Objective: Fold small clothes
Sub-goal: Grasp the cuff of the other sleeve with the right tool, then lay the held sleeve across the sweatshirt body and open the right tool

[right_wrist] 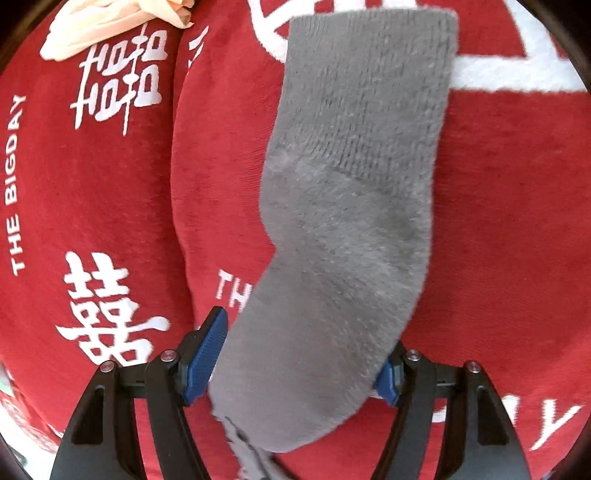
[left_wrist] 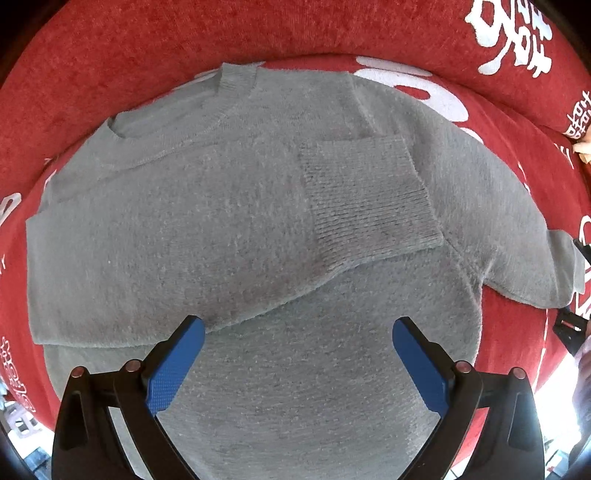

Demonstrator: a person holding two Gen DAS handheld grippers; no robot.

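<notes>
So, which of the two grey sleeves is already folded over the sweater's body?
The sleeve with the ribbed cuff, lying across the chest of the grey sweater. The other sleeve sticks out sideways onto the red cloth, between the right tool's fingers.
</notes>
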